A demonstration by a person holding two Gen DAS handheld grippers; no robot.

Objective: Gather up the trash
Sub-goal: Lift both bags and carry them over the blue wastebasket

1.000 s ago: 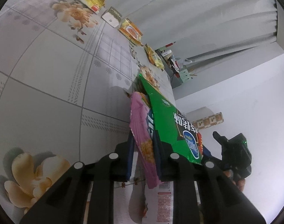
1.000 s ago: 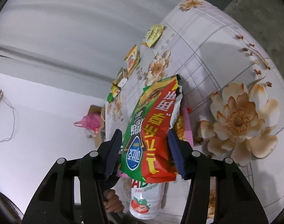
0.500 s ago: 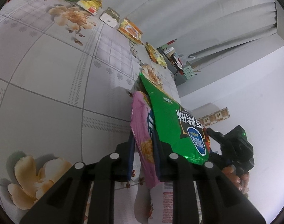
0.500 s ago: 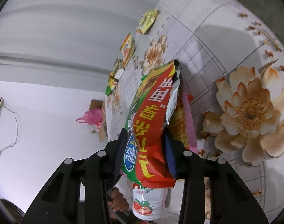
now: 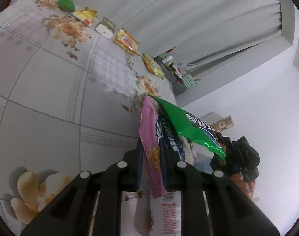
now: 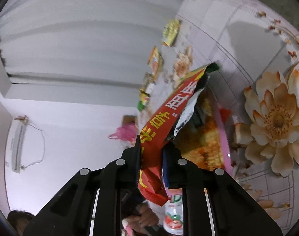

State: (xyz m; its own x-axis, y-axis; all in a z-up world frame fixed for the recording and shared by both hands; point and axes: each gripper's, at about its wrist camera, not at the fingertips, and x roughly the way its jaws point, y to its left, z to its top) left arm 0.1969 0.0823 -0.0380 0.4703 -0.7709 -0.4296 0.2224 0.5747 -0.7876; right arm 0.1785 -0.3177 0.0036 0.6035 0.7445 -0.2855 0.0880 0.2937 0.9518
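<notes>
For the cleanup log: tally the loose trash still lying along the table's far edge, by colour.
Crumpled green wrapper: 1
Yellow foil packets: 2
White-and-gold carton: 1
Orange-and-yellow snack packet: 1
Total: 5

The white bottle (image 6: pixel 174 219) at the right-wrist frame's lower centre is half hidden behind gripper fingers; far wrappers (image 6: pixel 147 92) blur together.

The right gripper (image 6: pixel 151 157), wide open a second ago, is closing its jaws onto the red and green snack bag (image 6: pixel 159 129), now creased.
</notes>
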